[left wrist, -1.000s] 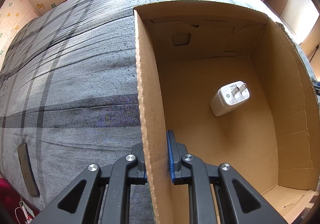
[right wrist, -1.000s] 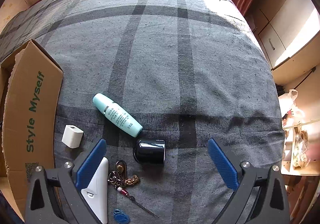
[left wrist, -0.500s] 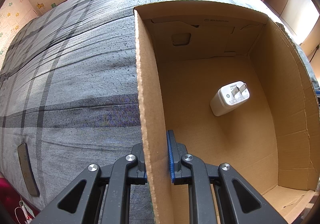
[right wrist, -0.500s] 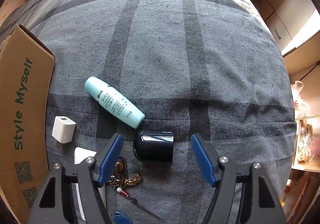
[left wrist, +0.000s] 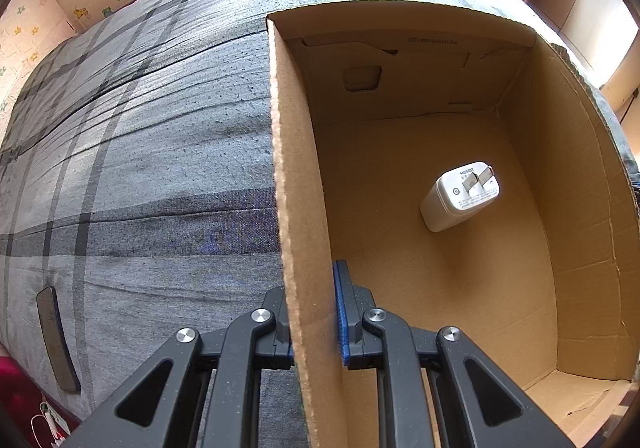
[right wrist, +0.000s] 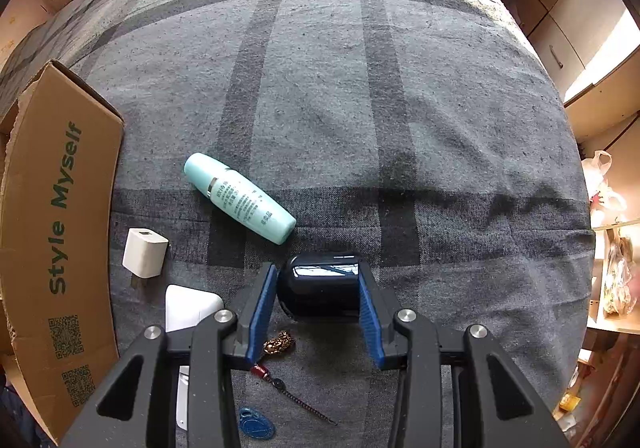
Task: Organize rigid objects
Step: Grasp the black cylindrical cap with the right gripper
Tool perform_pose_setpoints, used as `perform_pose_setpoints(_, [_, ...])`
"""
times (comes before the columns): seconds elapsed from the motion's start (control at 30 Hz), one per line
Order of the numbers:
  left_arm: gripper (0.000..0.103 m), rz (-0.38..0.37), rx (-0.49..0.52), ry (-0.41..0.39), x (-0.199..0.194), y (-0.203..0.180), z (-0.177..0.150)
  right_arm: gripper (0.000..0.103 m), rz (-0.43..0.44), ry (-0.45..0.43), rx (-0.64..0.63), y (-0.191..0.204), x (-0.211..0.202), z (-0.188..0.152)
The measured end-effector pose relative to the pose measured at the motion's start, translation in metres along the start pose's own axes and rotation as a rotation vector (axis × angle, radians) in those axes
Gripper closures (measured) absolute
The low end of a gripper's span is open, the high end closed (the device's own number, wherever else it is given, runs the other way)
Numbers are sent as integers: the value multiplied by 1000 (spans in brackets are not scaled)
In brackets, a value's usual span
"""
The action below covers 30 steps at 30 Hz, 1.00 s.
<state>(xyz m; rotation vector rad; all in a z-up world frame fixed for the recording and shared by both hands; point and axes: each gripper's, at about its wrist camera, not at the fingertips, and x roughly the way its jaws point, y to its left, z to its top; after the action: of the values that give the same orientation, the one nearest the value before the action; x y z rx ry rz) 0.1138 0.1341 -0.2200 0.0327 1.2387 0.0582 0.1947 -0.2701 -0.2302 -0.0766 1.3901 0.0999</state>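
The left gripper [left wrist: 316, 316] has its fingers clamped on the near side wall of the cardboard box [left wrist: 296, 184], one finger outside and one blue-padded finger inside. The box sits on the bed [left wrist: 152, 152], which is covered in a grey plaid sheet. Inside it, a white plug adapter [left wrist: 460, 196] lies on the box floor, toward the far right wall, prongs pointing up and away. At the left edge of the bed a dark flat object [left wrist: 56, 340] lies lengthwise; I cannot tell what it is.

The right gripper [right wrist: 318, 308] is down on the bed with its blue fingers [right wrist: 262, 304] set on either side of a dark glossy jar [right wrist: 320, 284] lying on its side. The pads look to be touching or just about touching its ends, so whether the grip is firm I cannot tell. Just beyond the jar lies a mint-green bottle [right wrist: 240, 198], on its side and slanted. To the left, near the box's printed outer wall, sits a small white charger cube [right wrist: 145, 253], and just beside it a larger white block [right wrist: 192, 308], partly hidden by the gripper. Under the gripper lie a keychain [right wrist: 280, 344] with a gold charm and a blue tag [right wrist: 256, 424].
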Motion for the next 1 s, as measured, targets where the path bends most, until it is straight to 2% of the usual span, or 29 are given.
perform_pose_setpoints(0.67, [87,2,1,1,1,-1,0,61,25,-62,-118,56,-81,7])
perform_pose_setpoints(1.0, [87,2,2,1,1,-1,0,61,51,-93,-201,90,-107,8])
